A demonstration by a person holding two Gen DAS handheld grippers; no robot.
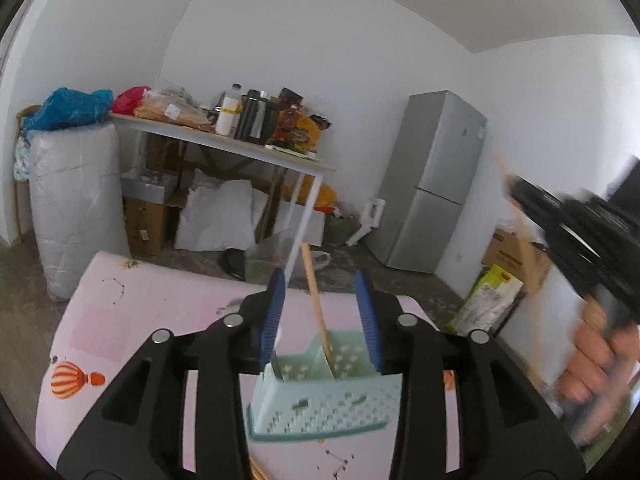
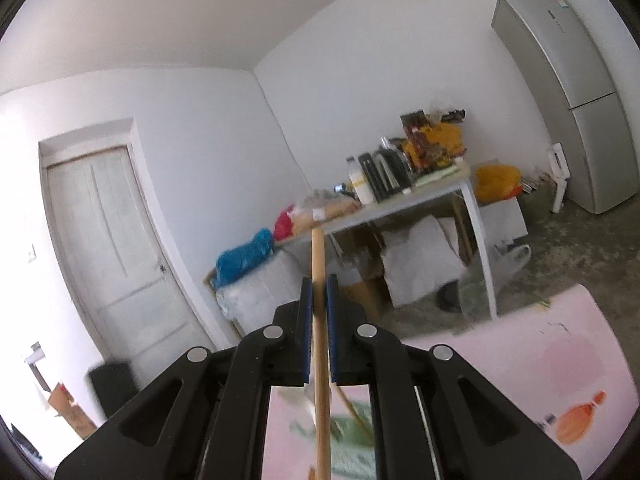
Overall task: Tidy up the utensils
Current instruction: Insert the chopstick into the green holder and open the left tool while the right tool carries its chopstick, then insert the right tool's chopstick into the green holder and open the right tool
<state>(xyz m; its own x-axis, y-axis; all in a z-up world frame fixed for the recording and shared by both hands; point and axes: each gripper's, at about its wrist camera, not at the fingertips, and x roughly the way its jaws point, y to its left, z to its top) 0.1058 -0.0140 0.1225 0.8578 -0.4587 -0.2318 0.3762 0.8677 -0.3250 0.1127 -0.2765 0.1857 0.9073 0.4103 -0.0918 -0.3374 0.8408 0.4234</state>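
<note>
Both claws show their blue pads: the left gripper [image 1: 320, 312] stands released, its pads clear of a wooden stick [image 1: 318, 308] that rises between them without touching either one. That stick leans with its lower end inside the mint-green utensil holder [image 1: 320, 404], in the compartment just right of the inner divider, and its top tilts toward the left. This perforated holder rests on the pink cloth [image 1: 132, 320] printed with an orange balloon. At the right edge of the left wrist view, a blurred hand [image 1: 592, 360] grips the black body of the other tool. The right gripper [image 2: 319, 320] is clenched on a second wooden stick [image 2: 320, 360], which runs upright between its pads and pokes out above them; below, the holder [image 2: 352, 452] appears smeared. A cluttered table [image 1: 248, 148] and a grey fridge [image 1: 436, 184] stand behind.
</note>
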